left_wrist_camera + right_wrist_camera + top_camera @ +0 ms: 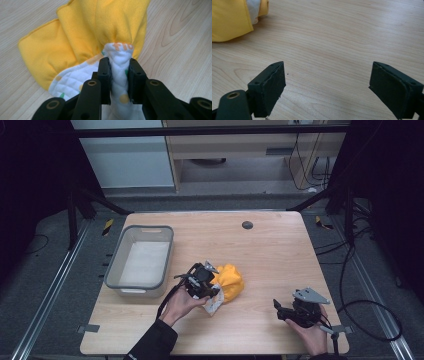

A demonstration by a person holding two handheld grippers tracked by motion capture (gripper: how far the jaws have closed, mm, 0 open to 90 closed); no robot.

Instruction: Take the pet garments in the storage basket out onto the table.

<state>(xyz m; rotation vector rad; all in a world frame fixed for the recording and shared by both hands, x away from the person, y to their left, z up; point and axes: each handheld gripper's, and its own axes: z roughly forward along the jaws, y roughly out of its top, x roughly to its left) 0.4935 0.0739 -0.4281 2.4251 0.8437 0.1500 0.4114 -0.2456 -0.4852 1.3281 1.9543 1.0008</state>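
Note:
A crumpled cloth [231,280], yellow on one side and white quilted with coloured dots on the other, lies on the wooden table [270,255] a little left of centre. My left gripper [212,293] is shut on a bunched white fold of the cloth [82,32]; in the left gripper view the fold stands squeezed between both pads of my left gripper [119,75]. My right gripper [278,307] rests near the table's front right, jaws wide apart. In the right gripper view, nothing but bare wood lies between the jaws of my right gripper [328,82], and the cloth [229,20] sits far off at upper left.
A grey plastic bin [119,256] with a white bottom stands at the table's left side. A small black disc [247,224] is set into the tabletop near the far edge. Cables [372,315] trail on the floor to the right.

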